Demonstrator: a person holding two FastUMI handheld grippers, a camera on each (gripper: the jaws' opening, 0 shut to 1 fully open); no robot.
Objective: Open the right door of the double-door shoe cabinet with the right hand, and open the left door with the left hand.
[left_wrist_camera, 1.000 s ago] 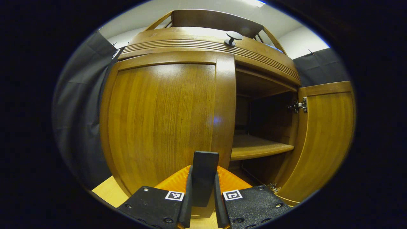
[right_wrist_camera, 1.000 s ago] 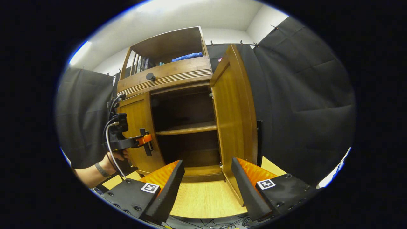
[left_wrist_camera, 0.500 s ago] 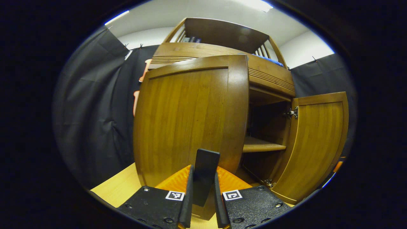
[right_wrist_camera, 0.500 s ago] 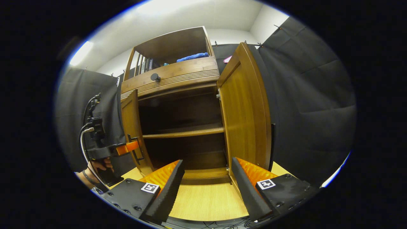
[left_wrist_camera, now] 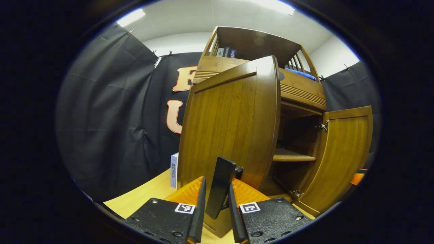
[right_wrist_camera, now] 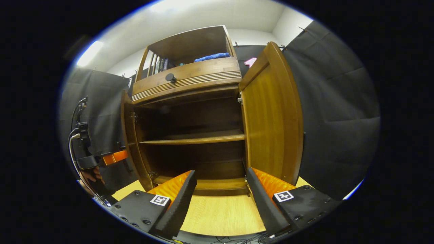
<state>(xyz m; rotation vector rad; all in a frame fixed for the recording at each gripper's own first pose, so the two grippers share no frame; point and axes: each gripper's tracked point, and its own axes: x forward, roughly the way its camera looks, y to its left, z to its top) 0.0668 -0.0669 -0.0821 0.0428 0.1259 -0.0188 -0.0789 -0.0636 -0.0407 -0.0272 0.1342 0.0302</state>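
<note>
Since a second ago the left door has swung well out from the cabinet, and the left gripper, nearest the lens, stays clamped narrow on the door's dark handle. The door looks stiff, solid wood on a hinge, best led by that handle in an arc. Beyond, the right gripper hangs wide and empty before the bare shelf; the right door stands open; a book stands near the left door's path.

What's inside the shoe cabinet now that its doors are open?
Inside the shoe cabinet is one wooden shelf with nothing visible on it. The back is dark, so deep corners cannot be made out.
</note>
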